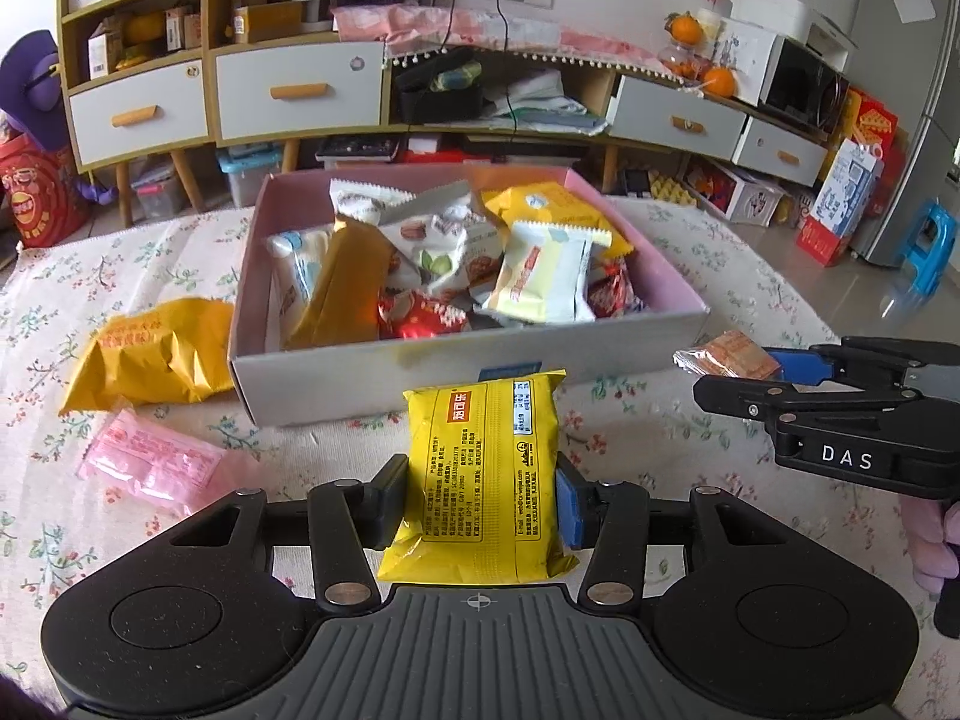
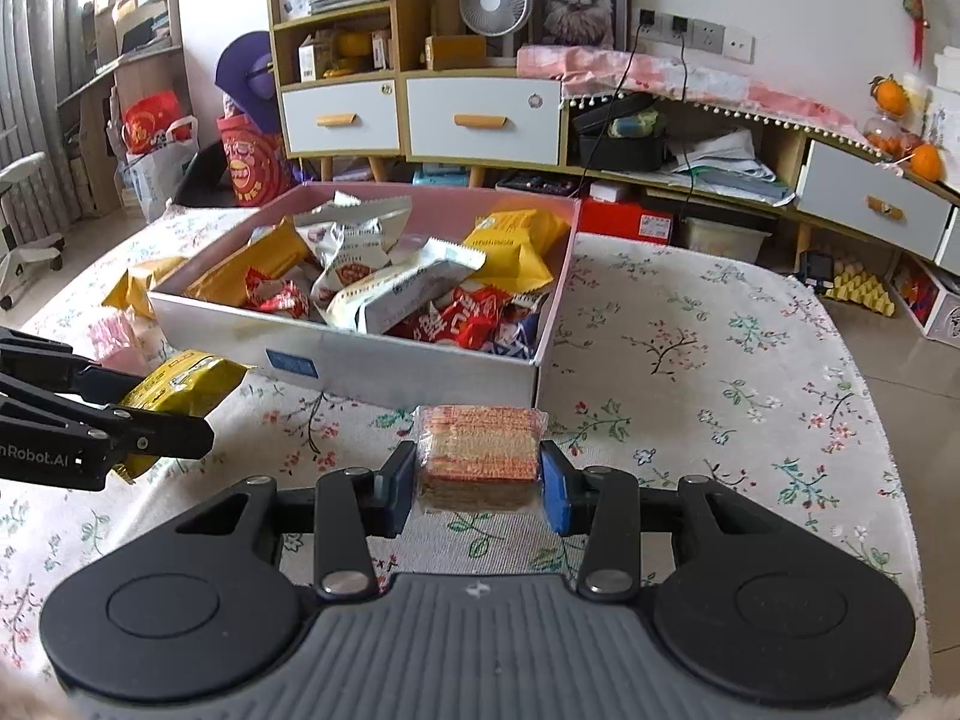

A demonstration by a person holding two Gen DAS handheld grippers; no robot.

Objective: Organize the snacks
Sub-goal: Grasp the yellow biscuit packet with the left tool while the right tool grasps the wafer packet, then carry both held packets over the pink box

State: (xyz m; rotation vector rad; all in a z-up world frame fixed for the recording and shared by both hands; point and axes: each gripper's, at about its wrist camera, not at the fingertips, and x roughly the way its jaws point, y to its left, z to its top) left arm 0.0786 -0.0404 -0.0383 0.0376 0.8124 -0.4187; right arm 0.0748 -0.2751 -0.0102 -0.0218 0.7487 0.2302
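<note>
So we've got both hands loaded right now. Our left gripper is pinching a yellow pack across its short width, so the pack's long axis runs straight ahead along the fingers, top end pointing at the box. Our right gripper is clamped on a clear-wrapped wafer pack, pads pressed against its two ends, so that one lies crosswise between the fingers.

The thing the next move hangs on, as we read it: the box is dead ahead of both grippers, its near wall just past each pack's far edge. From the left wrist view the yellow pack sits in front of the middle of that wall; from the right wrist view the wafers line up with the box's right front corner. Both look to be held a bit off the floral cloth, though we can't be sure of that. Neither hand seems clearly nearer.

The box is already piled with snacks, so whichever goes first probably needs to lift over the wall and drop on top of the heap. The right one would have to shift left a bit too.

Still loose on the cloth left of the box: an orange bag and a pink pack.
</note>
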